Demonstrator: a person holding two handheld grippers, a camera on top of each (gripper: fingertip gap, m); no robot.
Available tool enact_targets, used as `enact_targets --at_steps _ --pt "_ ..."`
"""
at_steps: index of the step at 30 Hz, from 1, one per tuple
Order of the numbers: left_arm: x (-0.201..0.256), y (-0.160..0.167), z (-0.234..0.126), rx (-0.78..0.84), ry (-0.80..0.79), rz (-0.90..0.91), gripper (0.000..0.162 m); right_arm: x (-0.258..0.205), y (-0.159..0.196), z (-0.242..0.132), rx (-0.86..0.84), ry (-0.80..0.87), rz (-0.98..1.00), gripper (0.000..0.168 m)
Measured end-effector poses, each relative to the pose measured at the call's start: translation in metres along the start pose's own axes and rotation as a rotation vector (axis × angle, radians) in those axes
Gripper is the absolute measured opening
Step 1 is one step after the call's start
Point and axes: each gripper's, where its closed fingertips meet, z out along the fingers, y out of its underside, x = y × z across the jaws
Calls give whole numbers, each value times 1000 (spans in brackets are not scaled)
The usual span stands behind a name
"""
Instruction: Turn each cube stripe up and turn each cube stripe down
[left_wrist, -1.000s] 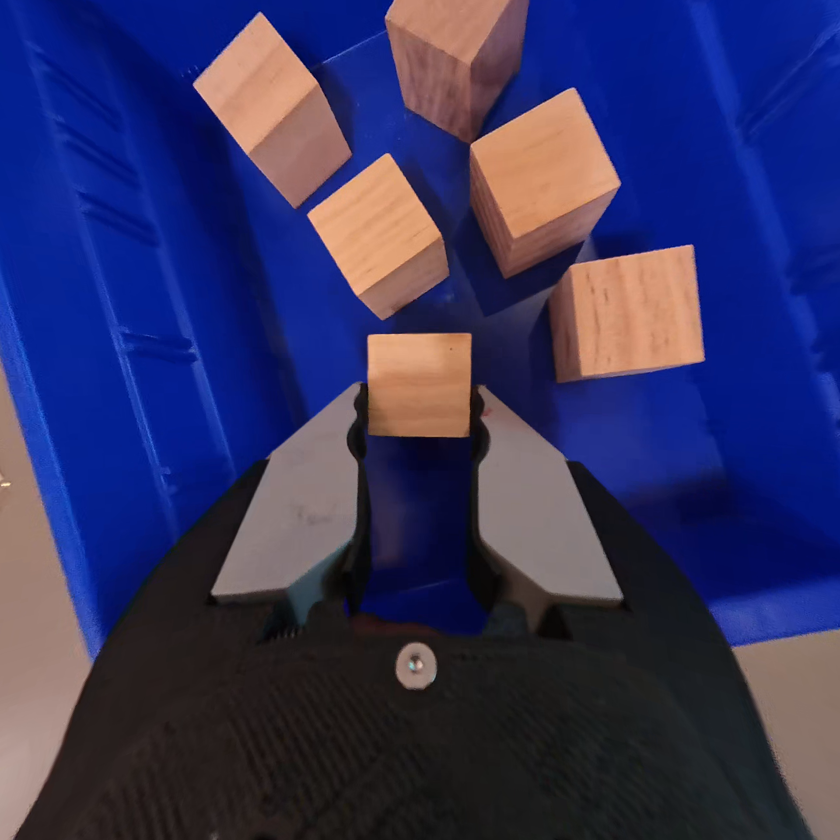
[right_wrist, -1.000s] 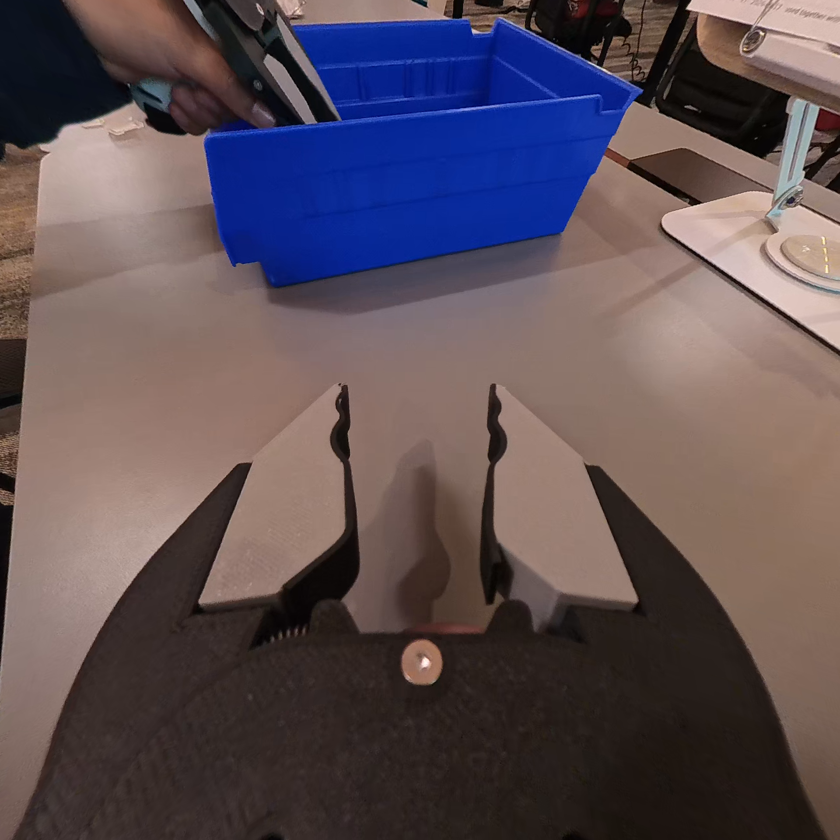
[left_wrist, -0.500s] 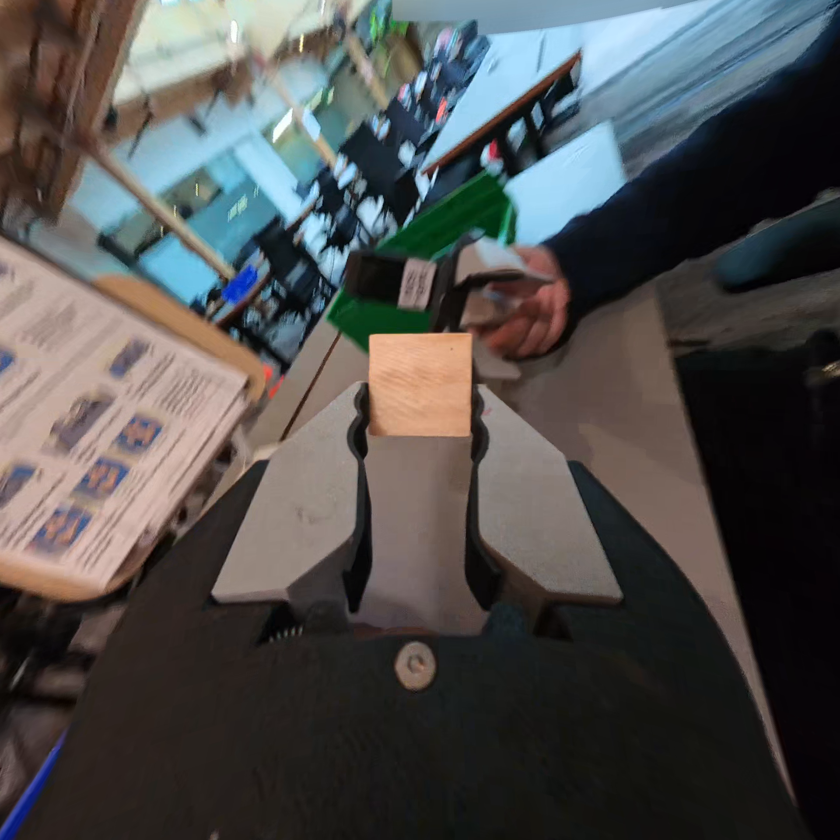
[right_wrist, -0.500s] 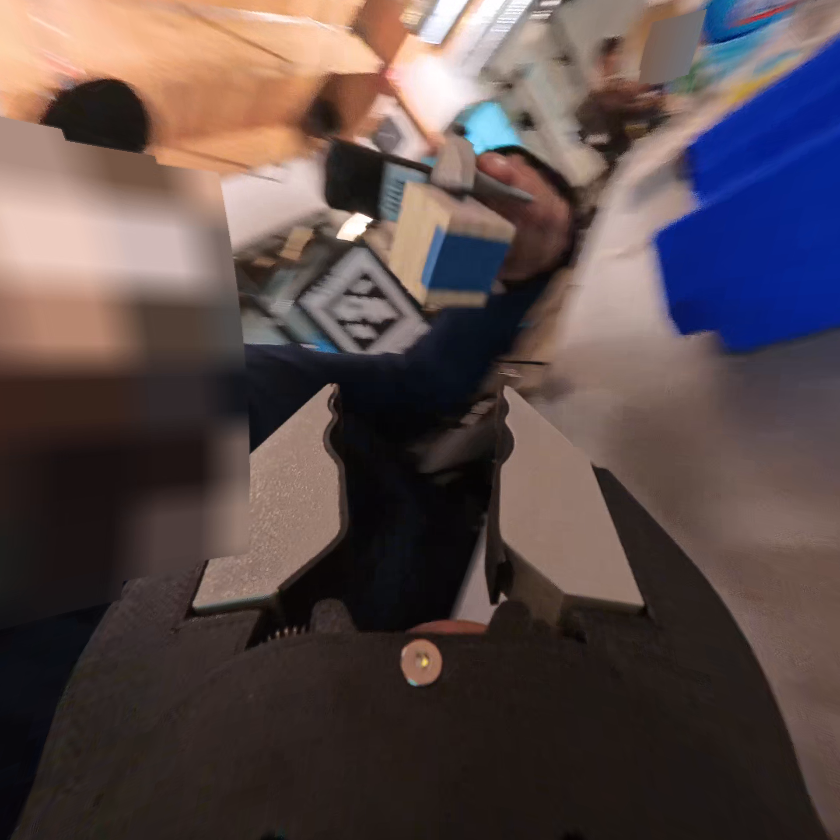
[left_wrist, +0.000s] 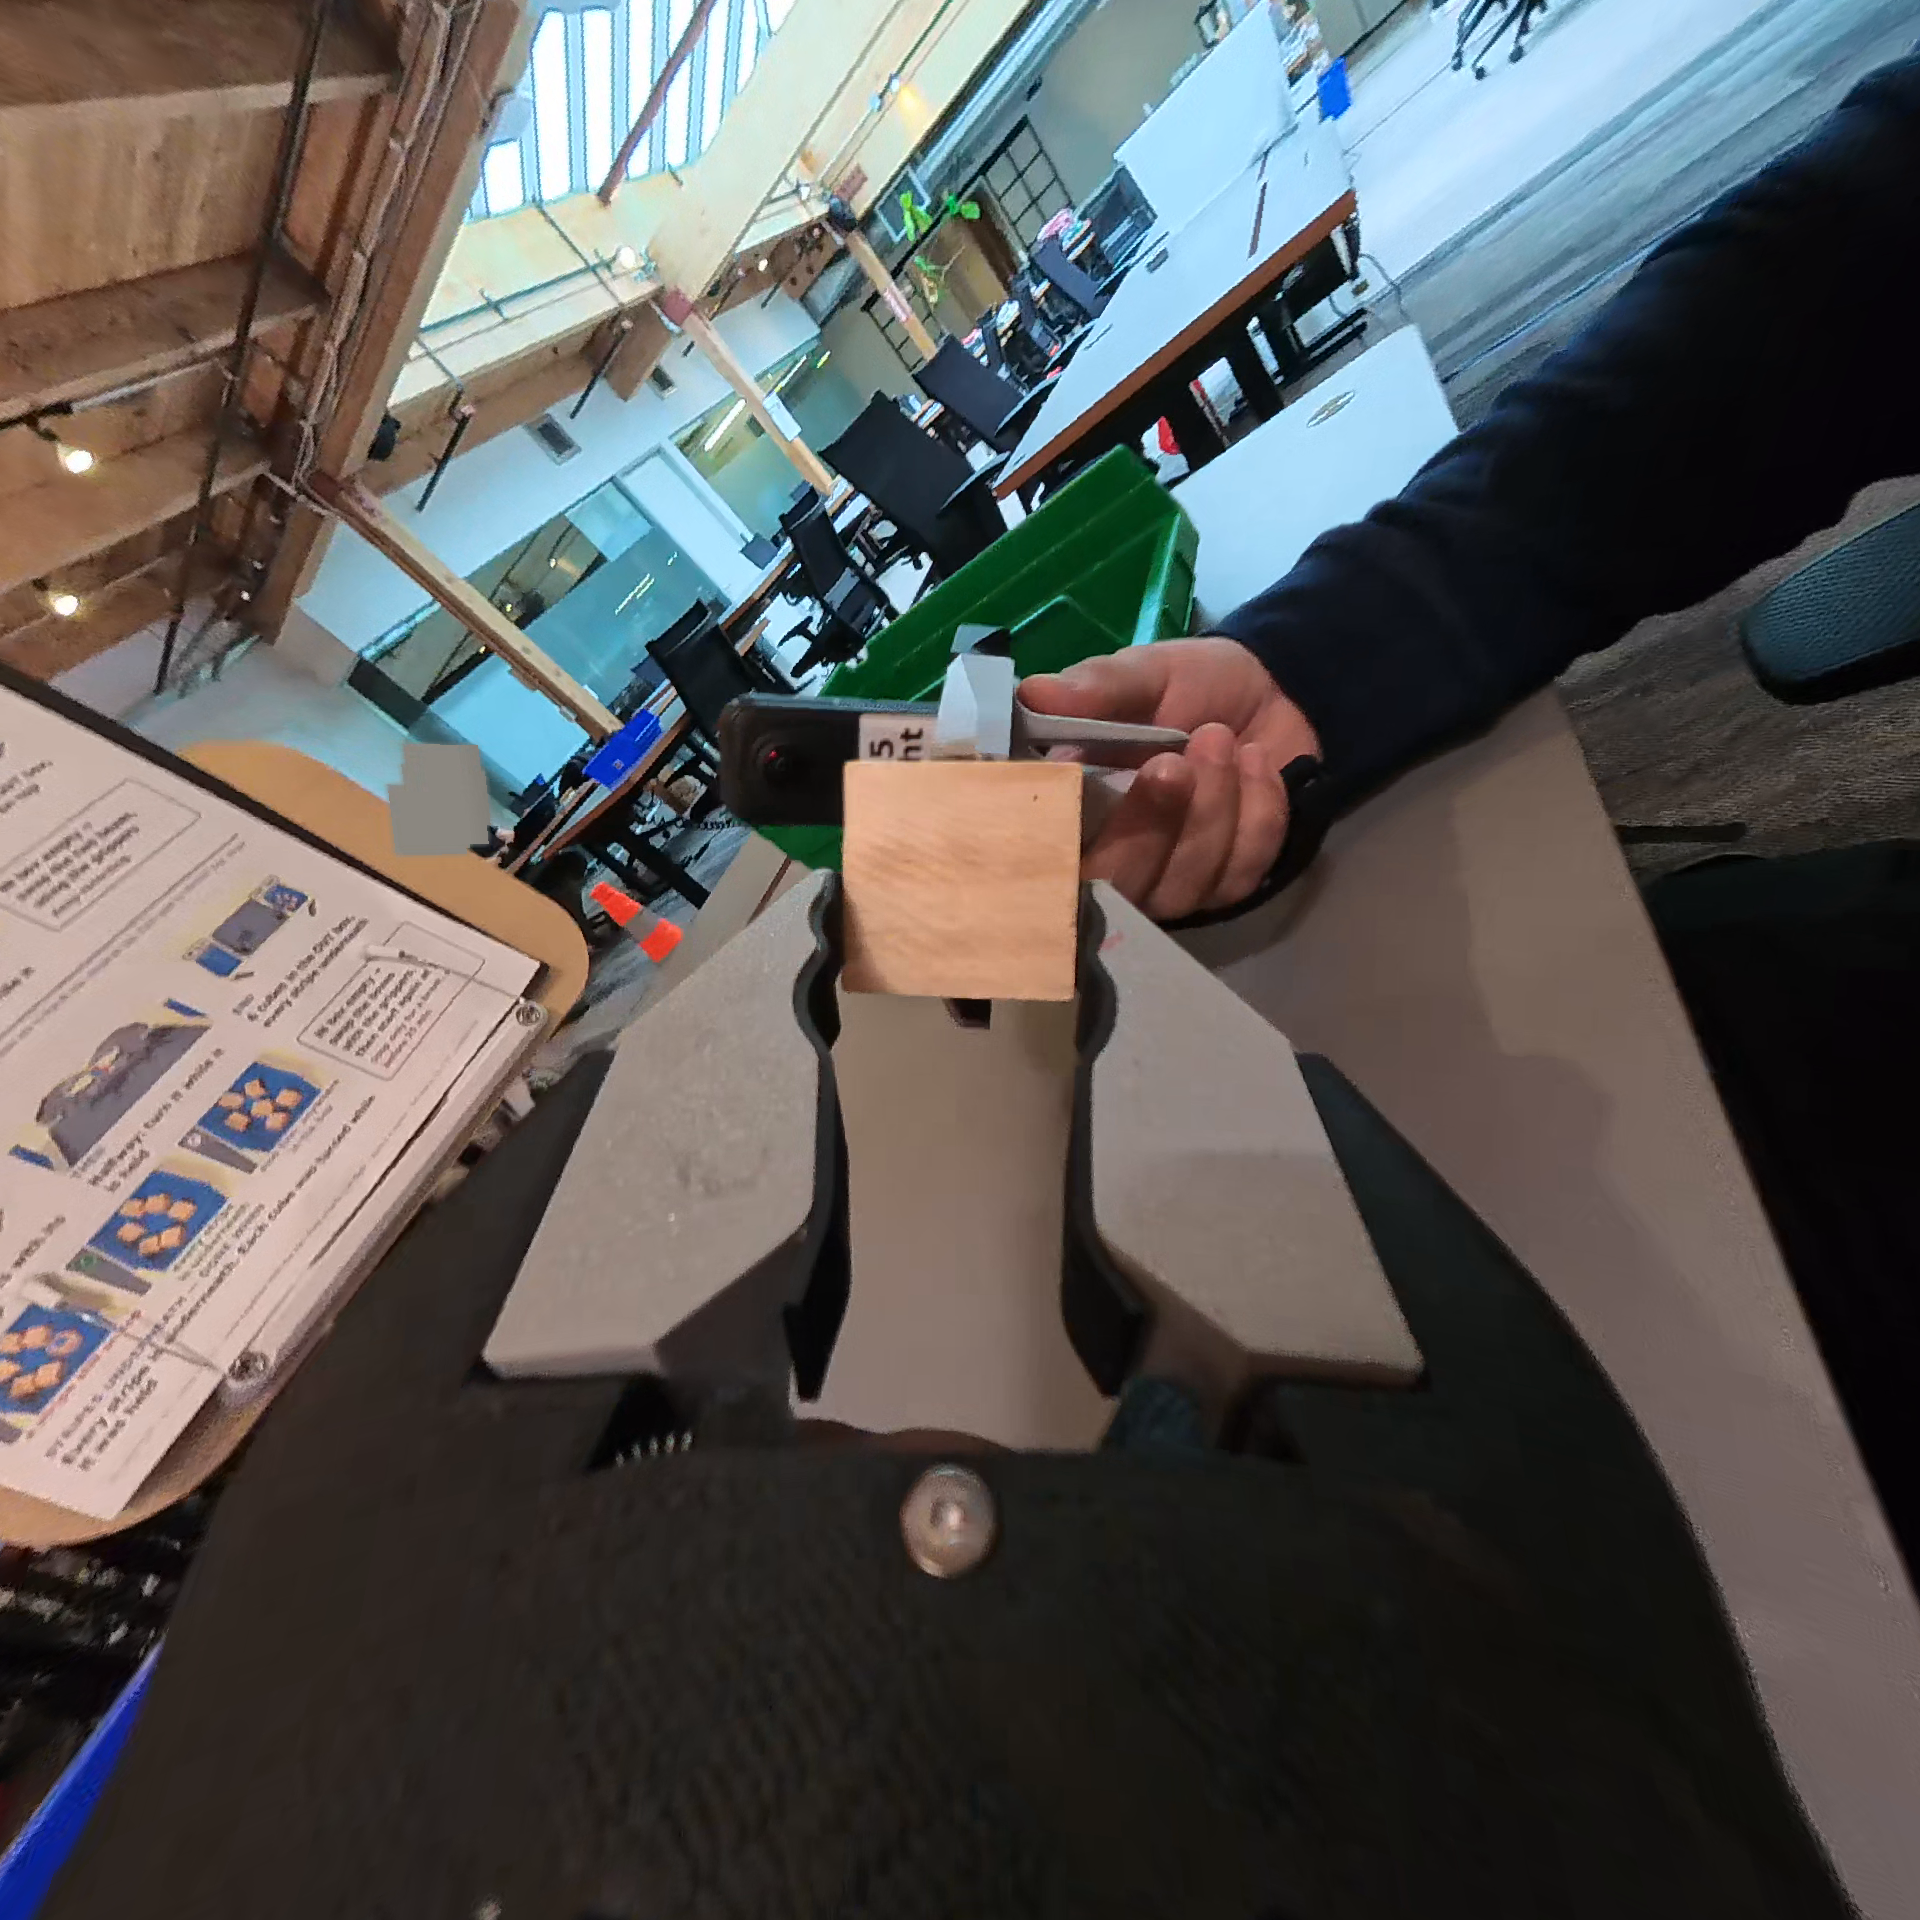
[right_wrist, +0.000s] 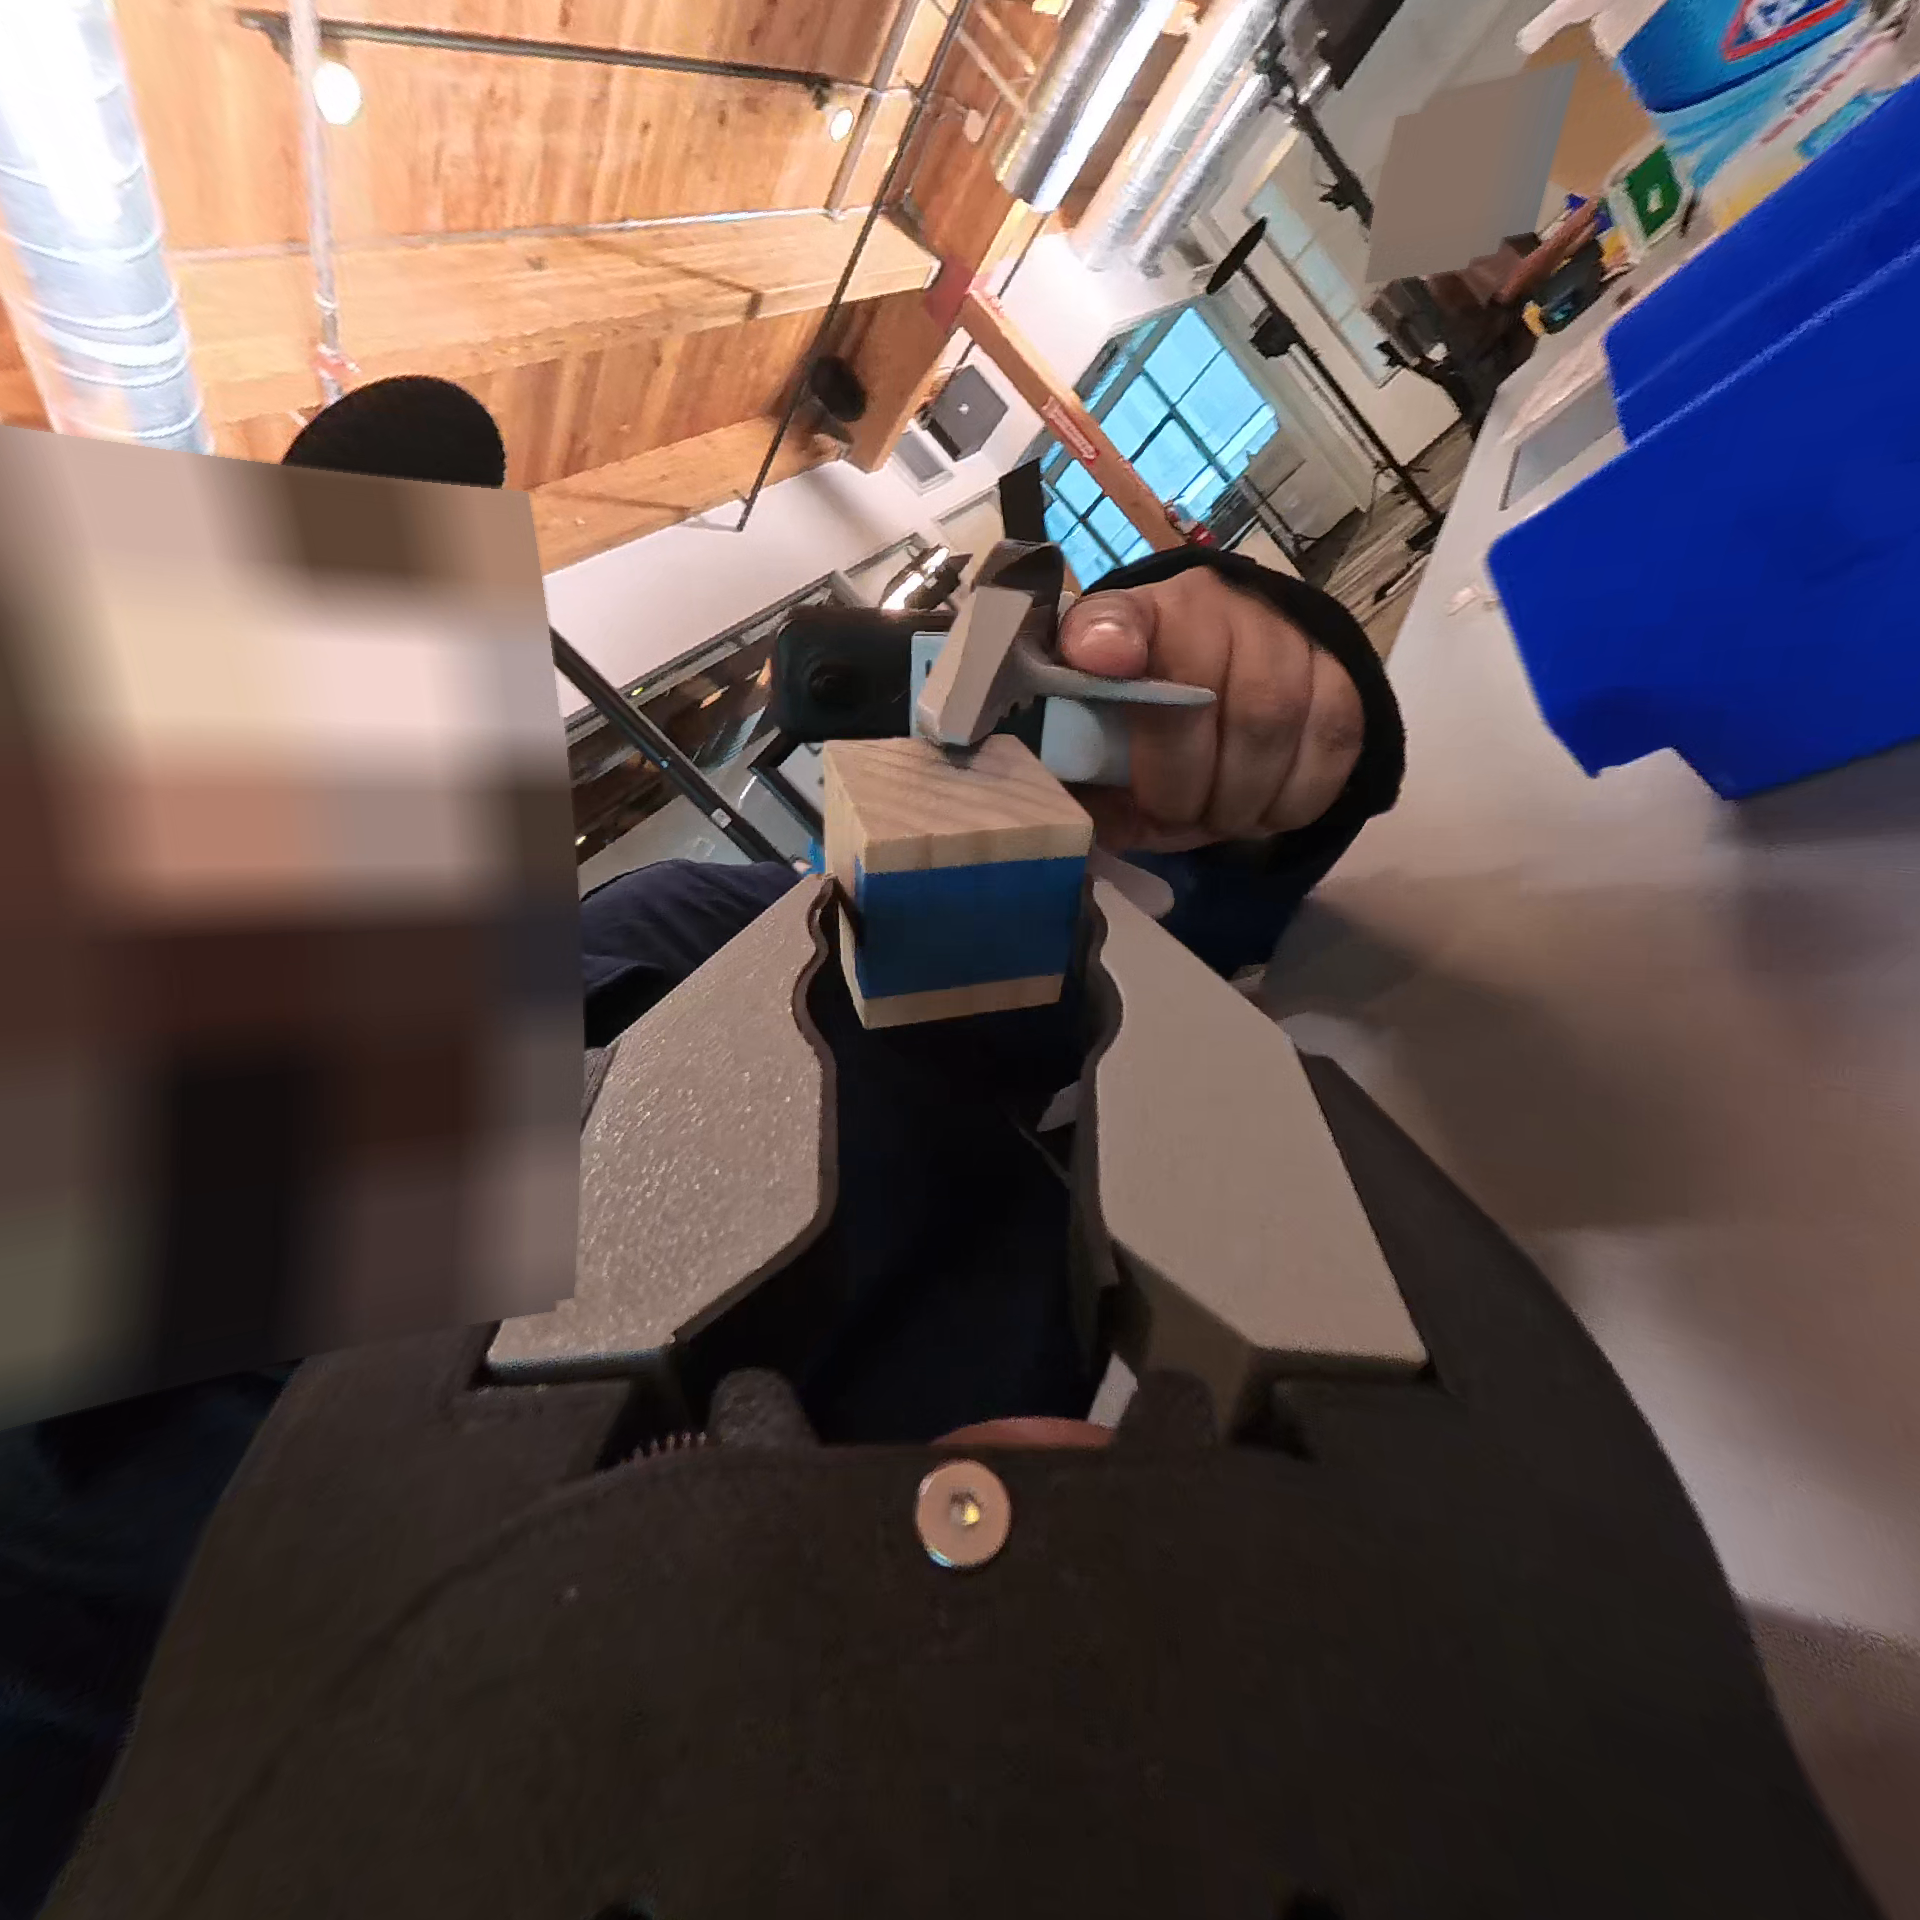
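Note:
A wooden cube (left_wrist: 961, 878) is held in the air above the table, its plain face toward the left wrist camera. My left gripper (left_wrist: 961, 914) is shut on its two sides. In the right wrist view the same cube (right_wrist: 956, 821) shows a wide blue stripe (right_wrist: 966, 930) across the face toward that camera. My right gripper (right_wrist: 961, 935) is closed on the cube's left and right sides. The two grippers face each other, turned a quarter turn apart. One left gripper finger (right_wrist: 977, 665) presses on the cube's top; the other is hidden.
The blue bin (right_wrist: 1714, 520) stands on the grey table (left_wrist: 1507, 1039), to the right in the right wrist view. An instruction sheet on a wooden board (left_wrist: 208, 1091) is at the left. A green bin (left_wrist: 1039, 603) lies behind. A person's hands (left_wrist: 1195, 769) hold the grippers.
My left gripper lifted the cube out of the blue bin and turned toward the right gripper. My right gripper rose from the table, turned to face it and closed on the cube.

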Motion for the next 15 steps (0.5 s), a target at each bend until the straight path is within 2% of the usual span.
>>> enact_targets --at_steps 1,6,7,10,12,15 --pt "-2 5 0 -13 -8 -9 43 4 -1 -1 9 21 1 43" --pt "-12 26 7 -41 -84 -130 44 21 -14 -12 52 176 -60 42" --pt "-15 31 10 -52 -99 -148 51 23 -17 -15 55 230 -108 42" --pt "-23 33 13 -8 -131 -283 74 20 -28 -25 52 411 -345 41" --pt "-30 34 14 17 -186 -317 77 8 -44 -35 113 507 -491 41" --pt "-39 32 14 32 -288 -288 72 -18 -77 -65 228 783 -685 41"
